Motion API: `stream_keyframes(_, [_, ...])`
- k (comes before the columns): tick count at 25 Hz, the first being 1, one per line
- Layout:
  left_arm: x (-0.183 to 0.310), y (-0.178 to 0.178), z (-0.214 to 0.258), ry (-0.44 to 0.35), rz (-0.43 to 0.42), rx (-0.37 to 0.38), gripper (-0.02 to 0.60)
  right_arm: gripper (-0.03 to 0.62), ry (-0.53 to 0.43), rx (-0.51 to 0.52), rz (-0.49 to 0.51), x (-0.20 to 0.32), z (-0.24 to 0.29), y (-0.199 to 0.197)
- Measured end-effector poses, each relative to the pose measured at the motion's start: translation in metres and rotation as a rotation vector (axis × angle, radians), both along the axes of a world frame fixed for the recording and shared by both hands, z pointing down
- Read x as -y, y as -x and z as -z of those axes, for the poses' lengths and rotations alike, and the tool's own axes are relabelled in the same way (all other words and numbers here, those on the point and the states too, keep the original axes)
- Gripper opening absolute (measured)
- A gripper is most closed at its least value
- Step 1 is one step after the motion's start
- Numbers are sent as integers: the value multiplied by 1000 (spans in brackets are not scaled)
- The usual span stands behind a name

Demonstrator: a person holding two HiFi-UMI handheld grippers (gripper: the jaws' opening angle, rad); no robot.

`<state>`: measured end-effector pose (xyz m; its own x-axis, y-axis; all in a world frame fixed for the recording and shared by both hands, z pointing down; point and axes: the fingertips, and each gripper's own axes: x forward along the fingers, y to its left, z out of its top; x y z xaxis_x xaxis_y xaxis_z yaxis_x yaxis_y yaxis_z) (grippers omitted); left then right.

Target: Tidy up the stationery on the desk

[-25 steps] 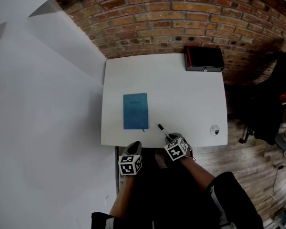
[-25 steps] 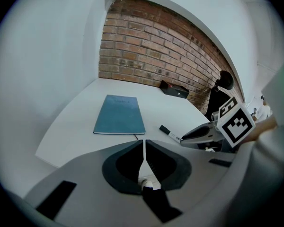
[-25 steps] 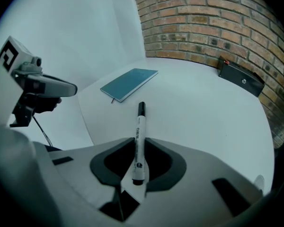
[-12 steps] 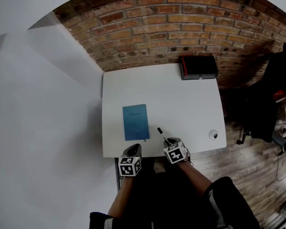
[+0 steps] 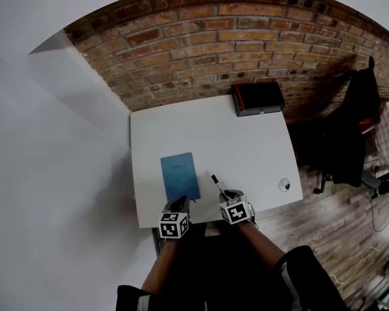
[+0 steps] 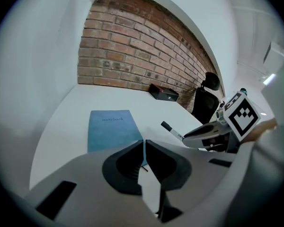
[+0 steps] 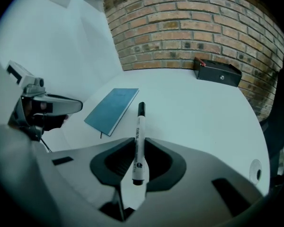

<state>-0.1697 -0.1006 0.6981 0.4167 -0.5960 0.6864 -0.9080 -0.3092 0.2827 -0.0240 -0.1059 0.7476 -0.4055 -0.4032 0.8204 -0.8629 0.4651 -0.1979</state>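
Observation:
A white marker [image 7: 138, 141] with a black cap sticks forward from my right gripper [image 7: 137, 151], whose jaws are shut on its barrel. From the head the marker [image 5: 216, 183] pokes out over the near edge of the white desk [image 5: 246, 141], with the right gripper [image 5: 228, 197] behind it. A blue notebook [image 5: 179, 176] lies flat at the near left of the desk, also in the left gripper view as the notebook [image 6: 111, 129]. My left gripper [image 6: 144, 151] is shut with nothing in it, and hovers at the desk's near edge just in front of the notebook [image 7: 112, 109].
A black box [image 5: 258, 99] with a red edge stands at the desk's far right corner against the brick wall. A small round white object [image 5: 284, 184] lies near the right front corner. A dark office chair [image 5: 353, 131] stands to the right on the wooden floor.
Both grippers have shifted a little along the desk's near edge, with the marker still held in the right one. The head camera has drawn back, so the desk looks smaller.

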Motion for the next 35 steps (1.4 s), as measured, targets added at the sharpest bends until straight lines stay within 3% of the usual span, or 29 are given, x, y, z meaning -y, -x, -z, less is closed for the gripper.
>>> stream_keyframes(9, [22,10,-2,-5,-57,-8,26,81,5,30,-74,20,4,13])
stream_keyframes(23, [38,61,-1,-17,-37,4,26,81,73,127,-142,48,-8,58])
stream_keyframes(35, [43,102,2,-34,6,4,26,81,267,395,-361,57,-29,84])
